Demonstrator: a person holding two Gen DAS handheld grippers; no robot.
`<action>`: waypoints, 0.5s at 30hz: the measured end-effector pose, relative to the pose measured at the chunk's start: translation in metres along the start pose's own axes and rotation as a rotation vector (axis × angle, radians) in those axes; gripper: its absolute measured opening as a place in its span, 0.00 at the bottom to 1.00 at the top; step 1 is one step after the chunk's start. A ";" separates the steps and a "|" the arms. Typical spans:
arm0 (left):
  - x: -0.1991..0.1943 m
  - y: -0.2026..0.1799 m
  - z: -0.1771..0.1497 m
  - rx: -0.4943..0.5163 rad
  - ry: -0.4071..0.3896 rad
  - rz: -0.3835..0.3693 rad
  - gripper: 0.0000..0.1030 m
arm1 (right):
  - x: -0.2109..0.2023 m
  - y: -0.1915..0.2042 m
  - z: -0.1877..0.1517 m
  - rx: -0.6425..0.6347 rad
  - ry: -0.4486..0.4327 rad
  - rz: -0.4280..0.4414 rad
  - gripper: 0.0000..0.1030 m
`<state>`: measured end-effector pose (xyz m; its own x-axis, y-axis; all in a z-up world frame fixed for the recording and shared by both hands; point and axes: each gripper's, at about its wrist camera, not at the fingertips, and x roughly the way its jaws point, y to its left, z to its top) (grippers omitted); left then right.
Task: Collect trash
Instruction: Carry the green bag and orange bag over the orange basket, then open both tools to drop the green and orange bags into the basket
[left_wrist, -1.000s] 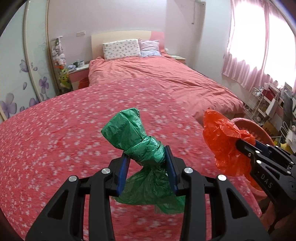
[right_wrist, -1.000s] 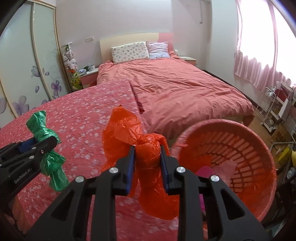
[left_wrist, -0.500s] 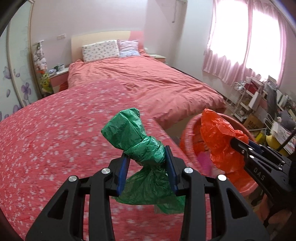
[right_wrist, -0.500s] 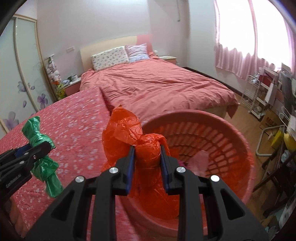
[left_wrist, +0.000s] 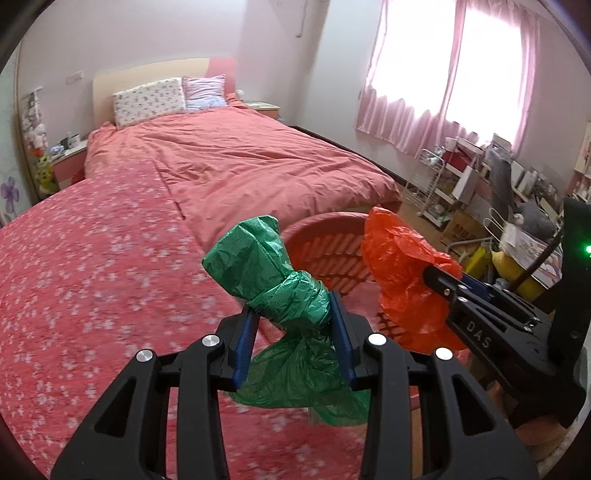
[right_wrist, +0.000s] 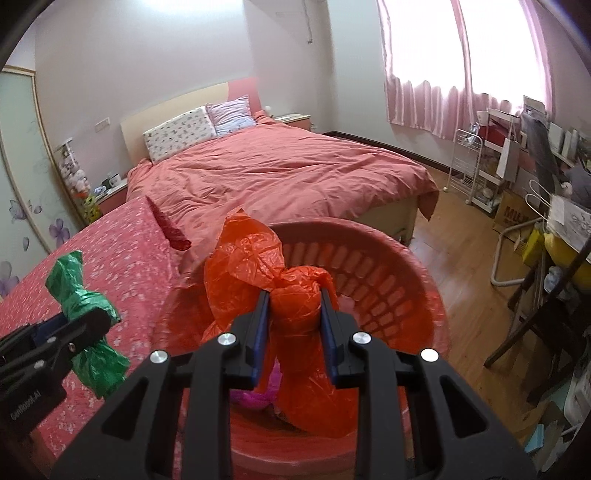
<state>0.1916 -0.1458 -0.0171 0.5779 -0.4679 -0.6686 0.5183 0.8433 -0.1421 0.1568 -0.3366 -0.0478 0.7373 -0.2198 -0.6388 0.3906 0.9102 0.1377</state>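
Note:
My left gripper (left_wrist: 293, 314) is shut on a knotted green plastic bag (left_wrist: 273, 280), held above the edge of the flowered red bed cover. It also shows in the right wrist view (right_wrist: 79, 295). My right gripper (right_wrist: 293, 306) is shut on a knotted orange plastic bag (right_wrist: 255, 269) and holds it over the round red slatted basket (right_wrist: 391, 280). The orange bag (left_wrist: 399, 273) and basket (left_wrist: 325, 251) also show in the left wrist view, to the right of the green bag. Something pink (right_wrist: 258, 397) lies in the basket's bottom.
A bed with a plain red quilt (right_wrist: 280, 177) lies beyond the basket. A flowered red cover (left_wrist: 85, 266) spreads on the left. A white wire rack (right_wrist: 469, 170), boxes and a cluttered desk stand at the right on the wooden floor (right_wrist: 461, 236).
Both grippers have swung right with their bags. The basket has come under the right gripper, and the orange bag now hangs over it. The green bag has neared the basket's rim.

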 end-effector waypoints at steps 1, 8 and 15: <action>0.002 -0.004 0.000 0.003 0.002 -0.006 0.37 | 0.001 -0.003 0.000 0.004 0.001 -0.004 0.25; 0.013 -0.020 0.001 0.018 0.020 -0.042 0.38 | 0.006 -0.021 0.002 0.035 0.003 -0.020 0.26; 0.020 -0.025 0.000 0.010 0.040 -0.060 0.42 | 0.011 -0.037 0.006 0.093 0.009 -0.005 0.31</action>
<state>0.1900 -0.1764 -0.0263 0.5199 -0.5069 -0.6876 0.5577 0.8111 -0.1762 0.1532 -0.3747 -0.0552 0.7306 -0.2208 -0.6461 0.4443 0.8723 0.2042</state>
